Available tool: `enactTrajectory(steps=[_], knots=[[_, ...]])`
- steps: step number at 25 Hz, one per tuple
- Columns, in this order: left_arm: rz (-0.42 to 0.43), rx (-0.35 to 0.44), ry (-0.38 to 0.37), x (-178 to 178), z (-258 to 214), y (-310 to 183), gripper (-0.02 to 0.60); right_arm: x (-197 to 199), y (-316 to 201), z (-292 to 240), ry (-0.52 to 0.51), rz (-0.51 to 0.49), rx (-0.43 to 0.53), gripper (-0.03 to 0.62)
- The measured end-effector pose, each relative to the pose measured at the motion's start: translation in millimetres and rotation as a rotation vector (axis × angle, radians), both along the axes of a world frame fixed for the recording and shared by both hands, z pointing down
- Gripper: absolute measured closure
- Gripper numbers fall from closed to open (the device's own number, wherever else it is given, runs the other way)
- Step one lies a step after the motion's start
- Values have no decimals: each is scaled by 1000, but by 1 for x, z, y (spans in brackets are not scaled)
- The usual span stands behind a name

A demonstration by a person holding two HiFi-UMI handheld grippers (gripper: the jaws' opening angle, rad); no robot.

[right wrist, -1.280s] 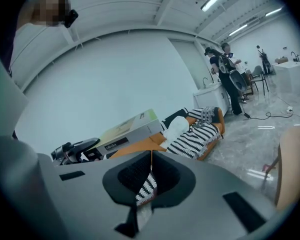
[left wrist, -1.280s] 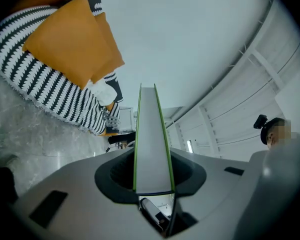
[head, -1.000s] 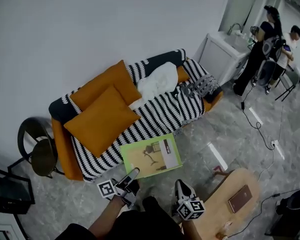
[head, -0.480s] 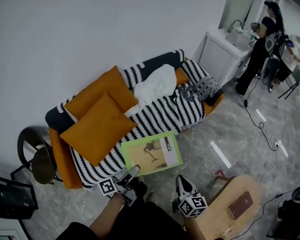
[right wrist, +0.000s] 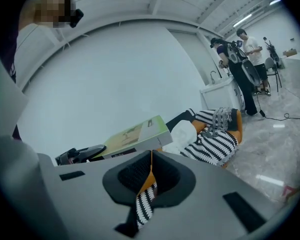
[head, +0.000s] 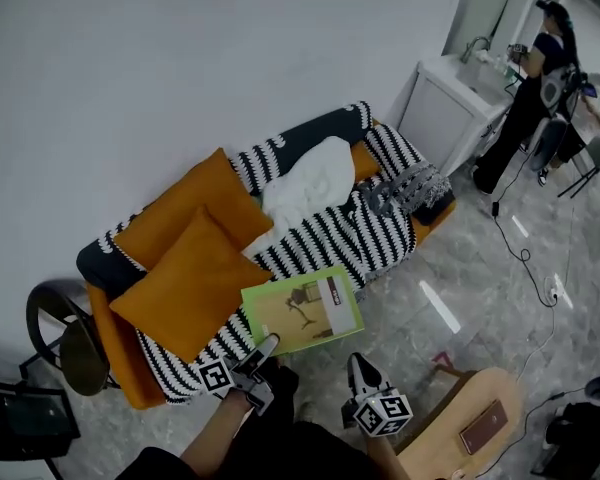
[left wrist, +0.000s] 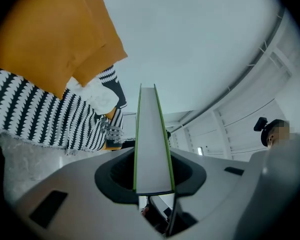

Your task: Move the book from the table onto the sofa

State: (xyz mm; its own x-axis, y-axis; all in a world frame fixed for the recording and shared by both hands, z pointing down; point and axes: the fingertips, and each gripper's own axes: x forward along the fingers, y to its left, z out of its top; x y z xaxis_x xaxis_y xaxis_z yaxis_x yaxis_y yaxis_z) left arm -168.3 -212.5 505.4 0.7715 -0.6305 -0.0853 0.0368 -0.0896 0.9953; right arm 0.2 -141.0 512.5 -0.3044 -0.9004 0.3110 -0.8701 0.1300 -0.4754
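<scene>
A green-covered book (head: 302,310) hangs level in the air over the front edge of the sofa (head: 325,238), an orange one under a black-and-white striped throw. My left gripper (head: 267,345) is shut on the book's near corner. In the left gripper view the book (left wrist: 151,144) shows edge-on, with the left gripper (left wrist: 152,184) clamped on its white pages and green covers. My right gripper (head: 356,364) floats to the right of the book, shut and empty. The right gripper view shows that gripper (right wrist: 151,159) closed, with the book (right wrist: 135,136) up left of it.
Two orange cushions (head: 185,268) and a white cloth (head: 305,180) lie on the sofa. A round wooden table (head: 450,443) with a brown flat item (head: 480,427) is at lower right. A dark chair (head: 60,333) stands left. A white cabinet (head: 450,108) and people (head: 535,78) are far right.
Both grippers and the book have moved toward the sofa. The book now overlaps the sofa's front edge. The wooden table has slid further toward the lower right corner.
</scene>
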Motion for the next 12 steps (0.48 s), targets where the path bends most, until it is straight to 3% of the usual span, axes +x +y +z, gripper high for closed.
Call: enactTrajectory(steps=[12], knots=[[38, -34, -3, -8, 16, -123, 445, -8, -129, 3, 43, 12, -28, 565]])
